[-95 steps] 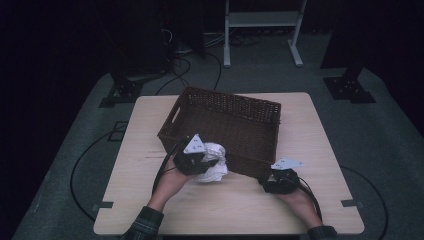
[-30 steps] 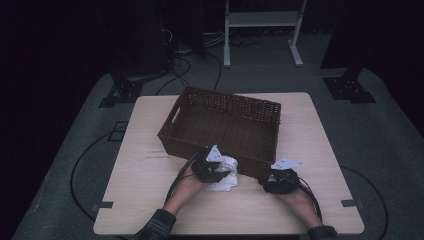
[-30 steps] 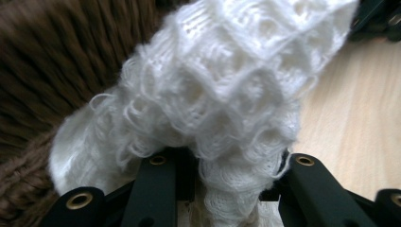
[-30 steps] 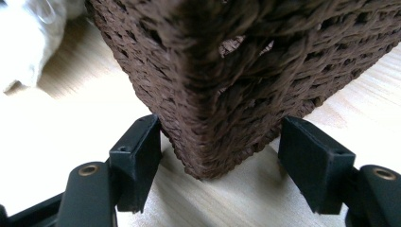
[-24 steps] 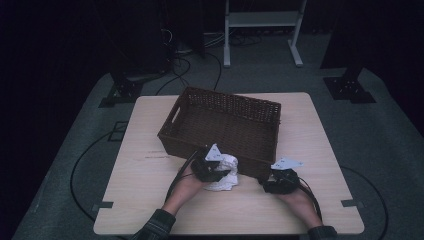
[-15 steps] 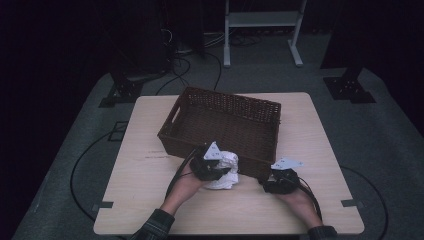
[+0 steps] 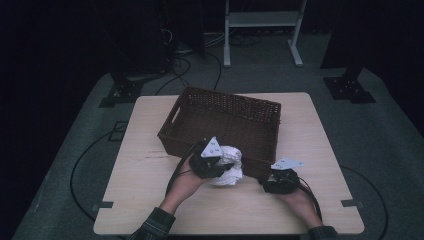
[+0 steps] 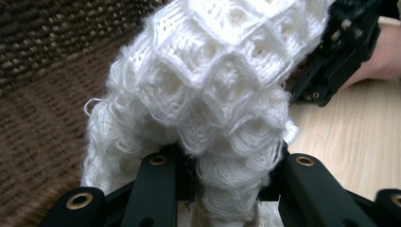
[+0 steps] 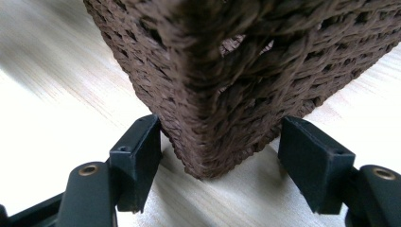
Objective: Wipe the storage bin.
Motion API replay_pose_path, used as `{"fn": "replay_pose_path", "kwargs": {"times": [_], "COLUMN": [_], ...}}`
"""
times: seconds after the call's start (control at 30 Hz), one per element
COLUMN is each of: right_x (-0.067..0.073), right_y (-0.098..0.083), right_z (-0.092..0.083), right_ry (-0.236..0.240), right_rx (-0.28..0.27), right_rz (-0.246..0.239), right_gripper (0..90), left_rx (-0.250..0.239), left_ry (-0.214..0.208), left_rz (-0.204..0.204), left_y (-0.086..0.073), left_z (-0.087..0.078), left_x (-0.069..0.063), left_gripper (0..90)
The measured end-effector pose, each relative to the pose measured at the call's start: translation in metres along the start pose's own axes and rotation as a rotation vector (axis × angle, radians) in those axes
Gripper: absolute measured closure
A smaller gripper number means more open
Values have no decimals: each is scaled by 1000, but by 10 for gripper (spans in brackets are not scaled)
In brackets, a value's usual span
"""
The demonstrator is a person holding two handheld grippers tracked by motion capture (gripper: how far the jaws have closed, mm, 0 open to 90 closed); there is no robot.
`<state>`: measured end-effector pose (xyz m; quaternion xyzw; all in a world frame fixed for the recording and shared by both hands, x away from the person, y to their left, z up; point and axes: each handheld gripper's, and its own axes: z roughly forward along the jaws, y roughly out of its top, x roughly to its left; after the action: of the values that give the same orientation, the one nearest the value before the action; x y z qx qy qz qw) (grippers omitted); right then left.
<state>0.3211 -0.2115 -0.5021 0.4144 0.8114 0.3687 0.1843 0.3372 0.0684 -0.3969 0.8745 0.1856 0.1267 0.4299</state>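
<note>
A white knitted cloth (image 7: 229, 167) hangs bunched in my left gripper (image 7: 219, 167), which is shut on it just in front of the near wall of the brown wicker basket (image 7: 230, 97). In the left gripper view the cloth (image 8: 213, 80) bulges out over the left gripper (image 8: 227, 165), with the basket wall (image 8: 42, 94) at the left. My right gripper (image 7: 272, 179) sits low at the basket's near right corner. In the right gripper view that corner (image 9: 227, 71) stands between the two pads of the right gripper (image 9: 220, 146), and both pads touch the weave.
The basket stands at an angle on the light wooden table (image 7: 150, 170). Black cables (image 7: 175, 172) trail from both grippers over the table's near edge. A white metal stand (image 7: 260, 20) and dark equipment bases stand on the floor beyond the table.
My left gripper carried the cloth rightward along the basket's front, then lifted it a little. The right gripper has stayed at the basket's corner.
</note>
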Motion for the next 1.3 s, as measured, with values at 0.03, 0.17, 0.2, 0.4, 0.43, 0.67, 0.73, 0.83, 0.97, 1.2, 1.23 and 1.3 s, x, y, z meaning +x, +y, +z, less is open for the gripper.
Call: {"fn": "replay_pose_path", "kwargs": {"times": [0.03, 0.17, 0.2, 0.4, 0.43, 0.67, 0.73, 0.83, 0.97, 1.2, 1.23, 1.3], "right_x": [0, 0, 0, 0, 0, 0, 0, 0, 0, 0, 0, 0], "right_y": [0, 0, 0, 0, 0, 0, 0, 0, 0, 0, 0, 0], "right_z": [0, 0, 0, 0, 0, 0, 0, 0, 0, 0, 0, 0], "right_ry": [0, -1, -1, -1, -1, -1, -1, -2, -2, -1, -1, -1], "right_rx": [0, -1, -1, -1, -1, -1, 0, -2, -2, -2, -2, -2], "right_rz": [0, -4, -4, -3, -2, -1, 1, -3, 0, 2, 3, 2], "right_gripper": [304, 305, 305, 305, 305, 306, 306, 306, 307, 307, 307, 307], "left_rx": [-4, -4, -6, -7, -6, -4, 0, 30, 47, 61, 66, 65], "left_ry": [0, -7, -8, -31, -38, -51, -60, -66, -73, -72, -76, -78], "left_rz": [0, 3, 1, 0, 4, 3, -4, 4, -2, -8, -9, -13], "left_y": [2, 6, 6, 4, 4, 4, 2, -1, -5, -11, -11, -12], "left_z": [-1, -3, -2, 8, 12, 14, 18, 25, 33, 42, 43, 44], "left_x": [1, 4, 4, 3, 2, 1, 0, -1, -2, -2, -1, -1], "left_gripper": [669, 668, 668, 668, 669, 670, 670, 669, 669, 669, 669, 669]}}
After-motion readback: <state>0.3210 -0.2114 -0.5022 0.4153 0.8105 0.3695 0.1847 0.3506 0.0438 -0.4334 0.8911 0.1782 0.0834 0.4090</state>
